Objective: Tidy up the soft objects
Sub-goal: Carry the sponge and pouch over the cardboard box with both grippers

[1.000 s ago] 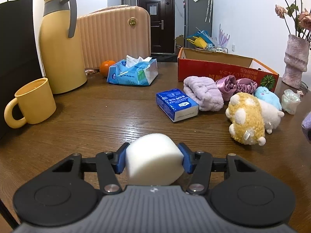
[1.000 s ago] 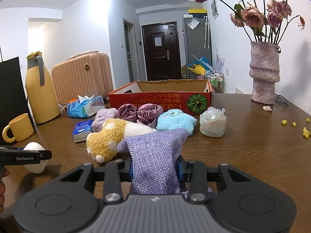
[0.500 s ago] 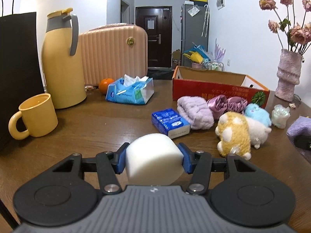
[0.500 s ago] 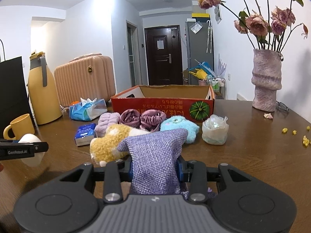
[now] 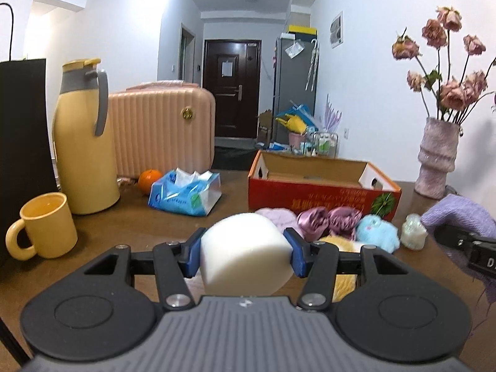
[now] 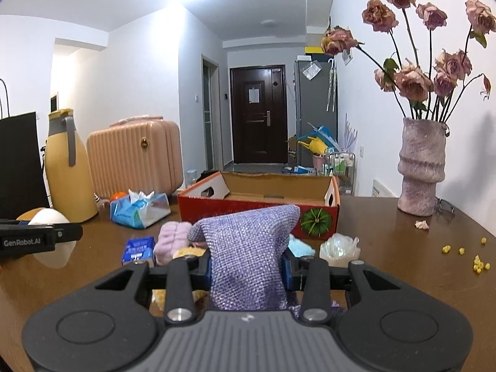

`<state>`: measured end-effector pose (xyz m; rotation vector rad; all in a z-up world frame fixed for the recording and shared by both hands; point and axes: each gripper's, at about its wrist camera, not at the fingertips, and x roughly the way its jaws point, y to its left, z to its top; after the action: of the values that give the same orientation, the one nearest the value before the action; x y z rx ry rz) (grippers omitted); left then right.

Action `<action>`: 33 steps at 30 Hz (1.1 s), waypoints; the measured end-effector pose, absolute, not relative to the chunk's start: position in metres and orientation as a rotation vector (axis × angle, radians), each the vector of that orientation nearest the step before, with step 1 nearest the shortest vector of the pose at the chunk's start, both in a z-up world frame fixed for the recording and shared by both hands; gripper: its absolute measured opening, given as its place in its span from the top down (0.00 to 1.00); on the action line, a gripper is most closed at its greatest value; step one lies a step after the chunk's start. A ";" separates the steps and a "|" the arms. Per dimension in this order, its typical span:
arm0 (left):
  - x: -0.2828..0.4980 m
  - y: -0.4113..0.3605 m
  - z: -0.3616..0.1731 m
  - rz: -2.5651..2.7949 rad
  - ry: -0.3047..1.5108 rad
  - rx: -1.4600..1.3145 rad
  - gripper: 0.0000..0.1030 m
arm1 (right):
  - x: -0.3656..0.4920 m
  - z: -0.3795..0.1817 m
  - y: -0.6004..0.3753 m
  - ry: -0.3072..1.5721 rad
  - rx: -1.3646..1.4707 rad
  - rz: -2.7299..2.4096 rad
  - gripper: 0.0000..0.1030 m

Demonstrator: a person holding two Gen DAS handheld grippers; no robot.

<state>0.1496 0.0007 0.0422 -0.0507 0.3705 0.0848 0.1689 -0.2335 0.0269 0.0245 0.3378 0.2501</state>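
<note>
My left gripper (image 5: 243, 255) is shut on a white foam sponge (image 5: 245, 251) and holds it above the table. My right gripper (image 6: 246, 265) is shut on a purple woven pouch (image 6: 248, 248); the pouch also shows in the left wrist view (image 5: 458, 214). An open red cardboard box (image 5: 322, 189) (image 6: 260, 207) stands ahead. In front of it lie a lilac fluffy roll (image 6: 172, 241), mauve satin scrunchies (image 5: 328, 218), a blue plush (image 5: 376, 235) and a yellow plush (image 5: 342, 279).
A yellow mug (image 5: 43, 229), a yellow thermos (image 5: 83, 142), a pink suitcase (image 5: 161, 130), an orange (image 5: 148, 179) and a blue tissue pack (image 5: 186, 192) stand at the left. A small blue packet (image 6: 138, 249), a clear bag (image 6: 339, 246) and a flower vase (image 6: 421, 167) are nearby.
Both grippers have risen and moved forward toward the red box, each still holding its object. The plush toys now lie lower and partly hidden behind the grippers.
</note>
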 end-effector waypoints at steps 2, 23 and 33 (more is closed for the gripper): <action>0.151 -0.002 0.047 0.079 0.357 -0.057 0.47 | 0.171 0.031 -0.233 0.328 0.030 0.248 0.64; 0.189 -0.015 0.067 0.063 0.290 -0.083 0.47 | 0.215 0.049 -0.233 0.241 0.117 0.216 0.64; 0.230 -0.027 0.069 0.057 0.290 -0.099 0.47 | 0.250 0.052 -0.237 0.213 0.146 0.190 0.64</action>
<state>0.2301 -0.0270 0.0692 -0.0992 0.2899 0.0571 0.2495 -0.2368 0.0516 0.1456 0.2131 0.1902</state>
